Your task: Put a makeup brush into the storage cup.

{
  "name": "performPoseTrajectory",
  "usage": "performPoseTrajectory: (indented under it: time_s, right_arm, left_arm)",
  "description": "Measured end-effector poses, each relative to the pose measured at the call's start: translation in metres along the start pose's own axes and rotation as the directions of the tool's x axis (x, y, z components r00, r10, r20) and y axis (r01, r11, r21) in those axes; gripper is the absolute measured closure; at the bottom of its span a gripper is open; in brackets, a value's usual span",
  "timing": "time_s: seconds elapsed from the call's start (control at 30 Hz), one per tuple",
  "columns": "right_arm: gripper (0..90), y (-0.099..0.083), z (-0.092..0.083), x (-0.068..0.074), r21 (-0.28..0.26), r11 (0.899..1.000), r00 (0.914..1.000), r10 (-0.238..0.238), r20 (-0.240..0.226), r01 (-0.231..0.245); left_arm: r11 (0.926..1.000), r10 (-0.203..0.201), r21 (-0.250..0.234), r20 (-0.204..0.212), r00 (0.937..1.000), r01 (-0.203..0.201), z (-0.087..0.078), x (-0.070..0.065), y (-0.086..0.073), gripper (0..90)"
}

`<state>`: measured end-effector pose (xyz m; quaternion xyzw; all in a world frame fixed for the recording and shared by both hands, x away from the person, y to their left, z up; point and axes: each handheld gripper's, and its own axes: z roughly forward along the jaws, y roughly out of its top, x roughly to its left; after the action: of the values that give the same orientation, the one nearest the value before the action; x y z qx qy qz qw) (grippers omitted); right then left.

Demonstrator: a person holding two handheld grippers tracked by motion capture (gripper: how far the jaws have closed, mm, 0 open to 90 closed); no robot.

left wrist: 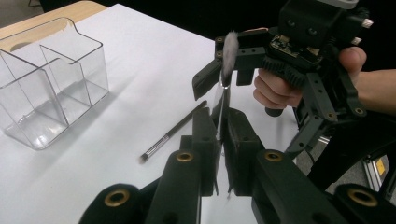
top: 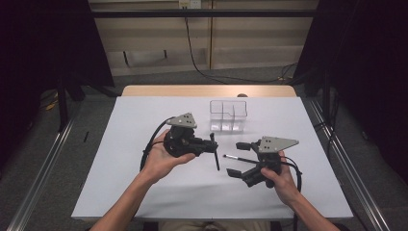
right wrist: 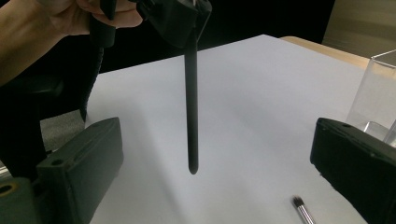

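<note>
White-covered bench (top: 144, 192) is lying open around both hands. A black brush (top: 216, 156) is being pinched upright by the left gripper (top: 211, 143) fingers above the bench centre, near the clear organizer (top: 228, 115). The right gripper (top: 238, 159) fingers are being held wide, with a second brush (top: 238, 159) lying between them.

Your left tool (top: 212, 143) is black and grips a black-handled brush (top: 216, 156) with a pale grey, fluffy tip. Your right tool (top: 239, 159) is black too, under a grey plate. Beside the clear organiser (top: 228, 116), the surface (top: 144, 125) is white; a second brush (top: 239, 158) shows a dark handle and silver ferrule.
</note>
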<state>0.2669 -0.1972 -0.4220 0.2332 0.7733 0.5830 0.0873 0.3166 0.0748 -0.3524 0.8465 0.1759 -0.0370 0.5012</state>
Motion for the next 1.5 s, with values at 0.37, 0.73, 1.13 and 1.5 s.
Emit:
performPoseTrajectory:
  time_s: [0.37, 0.73, 1.13, 1.5]
  right_arm:
    - [5.9, 0.004, 0.003, 0.005, -0.002, 1.000, 0.9998, -0.014, -0.013, 0.014]
    - [14.8, 0.005, 0.014, 0.012, 0.024, 1.000, 0.9994, -0.009, -0.034, 0.010]
    - [60.4, 0.004, 0.014, 0.009, 0.024, 1.000, 0.9991, -0.001, -0.042, 0.002]
    - [76.4, 0.004, 0.012, 0.007, 0.031, 0.999, 0.9993, -0.006, -0.038, 0.007]
  left_arm:
    - [0.9997, -0.007, 0.022, -0.006, 1.0000, 0.007, 0.006, 0.000, -0.004, 84.0]
    - [0.9994, -0.011, 0.032, 0.017, 0.9998, 0.010, 0.017, -0.004, -0.004, 83.9]
    - [0.9995, -0.004, 0.032, 0.022, 0.9998, 0.003, 0.022, -0.007, -0.005, 84.0]
    - [0.9998, -0.001, 0.021, 0.031, 0.9995, 0.001, 0.024, -0.007, -0.006, 83.9]
